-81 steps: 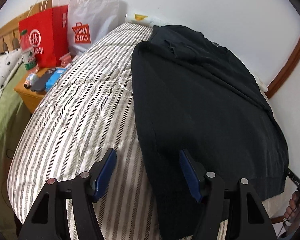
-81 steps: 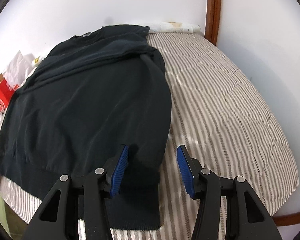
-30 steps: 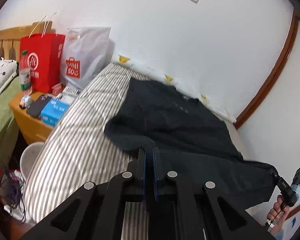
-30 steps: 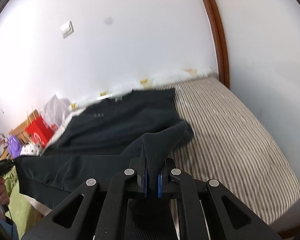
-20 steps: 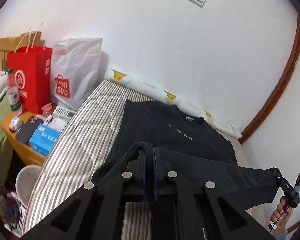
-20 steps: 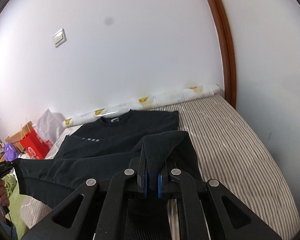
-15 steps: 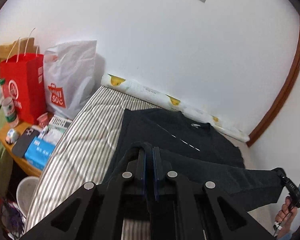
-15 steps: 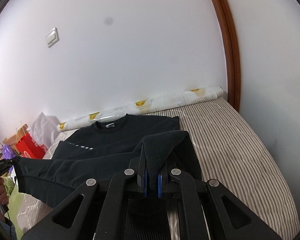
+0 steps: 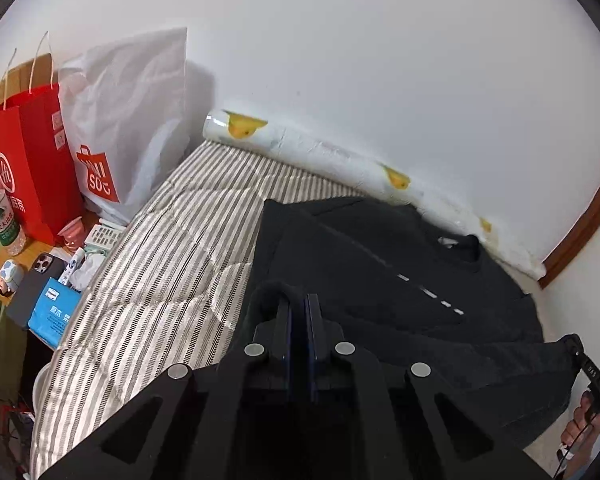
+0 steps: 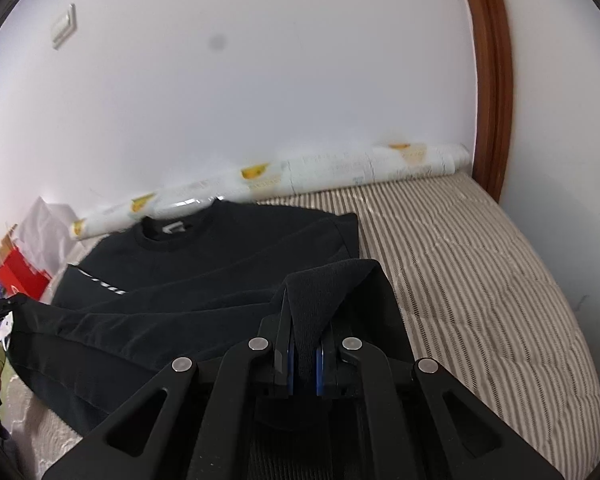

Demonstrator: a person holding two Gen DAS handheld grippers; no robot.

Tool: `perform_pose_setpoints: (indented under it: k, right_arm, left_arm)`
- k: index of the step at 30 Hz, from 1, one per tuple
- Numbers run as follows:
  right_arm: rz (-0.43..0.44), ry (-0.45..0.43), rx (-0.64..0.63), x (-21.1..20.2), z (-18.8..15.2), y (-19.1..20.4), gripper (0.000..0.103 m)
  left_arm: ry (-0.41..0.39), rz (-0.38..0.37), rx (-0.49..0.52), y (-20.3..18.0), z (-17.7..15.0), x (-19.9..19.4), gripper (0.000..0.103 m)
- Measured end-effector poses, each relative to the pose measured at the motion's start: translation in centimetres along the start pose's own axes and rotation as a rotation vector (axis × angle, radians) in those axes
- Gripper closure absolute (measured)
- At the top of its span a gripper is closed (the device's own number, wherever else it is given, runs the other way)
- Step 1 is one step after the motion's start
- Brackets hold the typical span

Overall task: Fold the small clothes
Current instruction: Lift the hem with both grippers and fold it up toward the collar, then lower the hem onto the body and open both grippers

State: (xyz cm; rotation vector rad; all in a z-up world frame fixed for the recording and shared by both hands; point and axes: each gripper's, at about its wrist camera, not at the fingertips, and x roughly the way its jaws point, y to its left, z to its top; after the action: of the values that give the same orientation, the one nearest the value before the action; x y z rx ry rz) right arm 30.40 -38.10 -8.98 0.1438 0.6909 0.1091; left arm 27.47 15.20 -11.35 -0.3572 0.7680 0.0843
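A black sweatshirt (image 9: 380, 256) lies on the striped bed (image 9: 172, 240), collar toward the wall. Its lower part is lifted and carried over the upper part. My left gripper (image 9: 298, 312) is shut on one bottom corner of the sweatshirt. My right gripper (image 10: 304, 332) is shut on the other bottom corner, and the sweatshirt (image 10: 228, 264) spreads ahead of it with the collar label showing. The hem hangs stretched between the two grippers. Each gripper's tip shows at the edge of the other's view.
A rolled printed sheet (image 9: 340, 156) lies along the white wall at the bed's far edge. A red bag (image 9: 24, 160) and a white MINISO bag (image 9: 124, 128) stand at the left by a nightstand with a phone (image 9: 32, 284) and bottle. A brown door frame (image 10: 496, 80) is at right.
Both grippers closed on the sweatshirt's bottom corners, lifted them and carried the hem toward the collar. The hem now hangs lower and nearer the wall than half a second ago.
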Motion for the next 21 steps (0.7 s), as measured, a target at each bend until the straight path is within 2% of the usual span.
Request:
perform_pose_setpoints:
  k: [10, 14, 17, 19, 21]
  right_arm:
    - [-0.009, 0.078, 0.013, 4.6, -0.2, -0.8, 0.095]
    - [-0.015, 0.106, 0.031, 4.9, -0.4, -1.0, 0.09]
    - [-0.007, 0.115, 0.051, 3.8, -0.5, -1.4, 0.079]
    - [-0.021, 0.111, 0.044, 2.4, -0.8, -1.5, 0.064]
    - [-0.036, 0.092, 0.032, 0.9, -1.0, -1.4, 0.06]
  left_arm:
    - [0.046, 0.042, 0.007, 0.2, -0.5, 2.5, 0.093]
    - [0.071, 0.054, 0.001, -0.1, -0.6, 2.4, 0.09]
    - [0.077, 0.049, -0.005, -0.2, -0.9, 1.6, 0.07]
    - [0.057, 0.043, 0.004, -0.3, -1.2, 0.8, 0.047]
    - [0.035, 0.048, 0.015, -0.7, -1.6, -0.2, 0.045]
